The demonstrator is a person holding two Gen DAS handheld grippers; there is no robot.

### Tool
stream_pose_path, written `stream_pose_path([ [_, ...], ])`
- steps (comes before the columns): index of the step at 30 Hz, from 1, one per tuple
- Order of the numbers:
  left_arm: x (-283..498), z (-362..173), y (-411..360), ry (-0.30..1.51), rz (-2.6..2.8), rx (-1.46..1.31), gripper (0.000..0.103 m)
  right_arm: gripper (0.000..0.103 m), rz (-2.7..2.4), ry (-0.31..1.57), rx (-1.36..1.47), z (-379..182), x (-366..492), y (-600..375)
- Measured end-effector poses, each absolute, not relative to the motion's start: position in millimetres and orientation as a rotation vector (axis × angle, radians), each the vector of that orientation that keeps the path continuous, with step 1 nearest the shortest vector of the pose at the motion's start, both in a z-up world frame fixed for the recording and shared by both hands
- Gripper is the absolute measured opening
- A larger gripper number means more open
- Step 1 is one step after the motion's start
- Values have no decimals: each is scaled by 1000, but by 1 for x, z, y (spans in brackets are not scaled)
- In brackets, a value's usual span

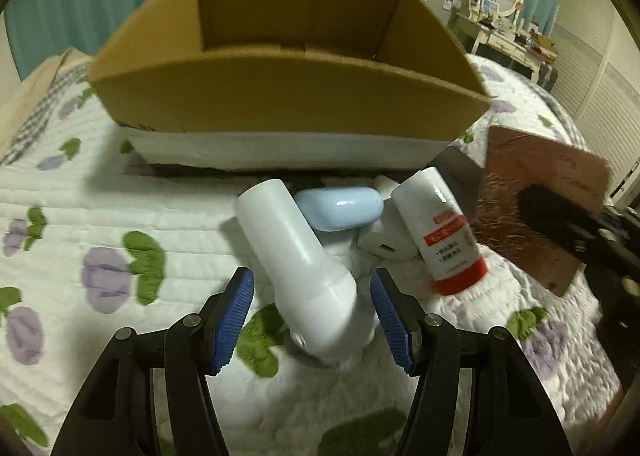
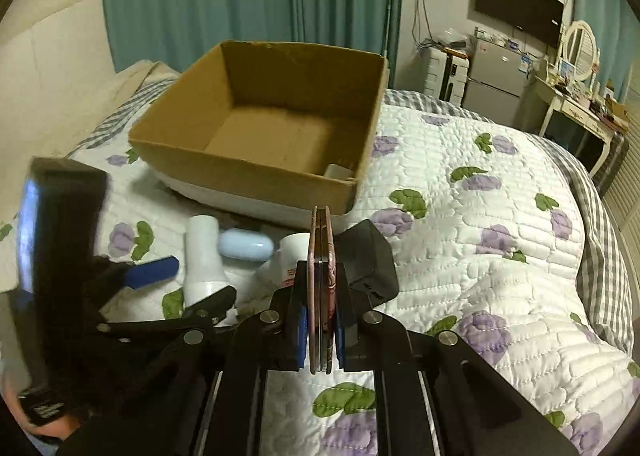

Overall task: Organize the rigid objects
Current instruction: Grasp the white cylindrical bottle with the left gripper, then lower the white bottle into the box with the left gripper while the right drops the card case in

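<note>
On the quilted bed an open cardboard box (image 1: pixel 288 96) stands behind a small pile. My left gripper (image 1: pixel 312 320) is open, its blue pads on either side of a white L-shaped tube (image 1: pixel 296 256), apart from it. Behind the tube lie a pale blue capsule-shaped case (image 1: pixel 340 208), a white bottle with a red label and cap (image 1: pixel 444 232) and a white charger (image 1: pixel 384 248). My right gripper (image 2: pixel 320 332) is shut on a thin pink flat case (image 2: pixel 320 280), held edge-on; it shows as a brown-pink slab in the left wrist view (image 1: pixel 540 192). The box (image 2: pixel 260 172) holds a small white item (image 2: pixel 338 171).
A black block (image 2: pixel 370 260) lies right of the pile. The left gripper (image 2: pixel 160 276) shows in the right wrist view. The floral quilt (image 2: pixel 480 236) spreads to the right. A dresser with a mirror (image 2: pixel 576 68) and a fridge (image 2: pixel 496 76) stand by the far wall.
</note>
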State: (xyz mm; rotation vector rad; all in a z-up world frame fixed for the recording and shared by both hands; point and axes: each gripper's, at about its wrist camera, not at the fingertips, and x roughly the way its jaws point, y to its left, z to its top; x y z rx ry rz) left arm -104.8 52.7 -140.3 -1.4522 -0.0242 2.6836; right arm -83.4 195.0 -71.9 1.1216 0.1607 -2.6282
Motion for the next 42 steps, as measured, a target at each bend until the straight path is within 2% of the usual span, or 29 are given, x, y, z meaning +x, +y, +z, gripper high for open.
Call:
stream_pose_path([
  [5,-118,-150,51,-72,2670,-1506,63,9,-2630,142,1143,-78,-89,201],
  [6,-118,-151,51,-71,2667,-1502,61,9,-2630,141,1146,-78,-90,201],
  [8,-115,-149,50,-68,2674,-1488,50,9,-2628,138,1148,-78,-90,202],
  [10,-110,-145,48,-87,2658,-1465,45,9,-2628,144,1141,-75,-88,200],
  [14,-91,-125,48,-57,2676,-1402,45,9,-2635,162,1104,-62,-79,195],
  [21,-60,-60,28,-57,2760,-1231,45,9,-2635,177,1021,-27,-61,189],
  [25,-57,-25,26,6,2803,-1126,45,9,-2632,160,965,1,-61,187],
  [35,-109,28,6,73,2851,-1003,45,9,-2647,210,785,73,-98,165],
  [42,-169,22,5,166,2865,-1049,45,9,-2633,214,756,69,-151,151],
])
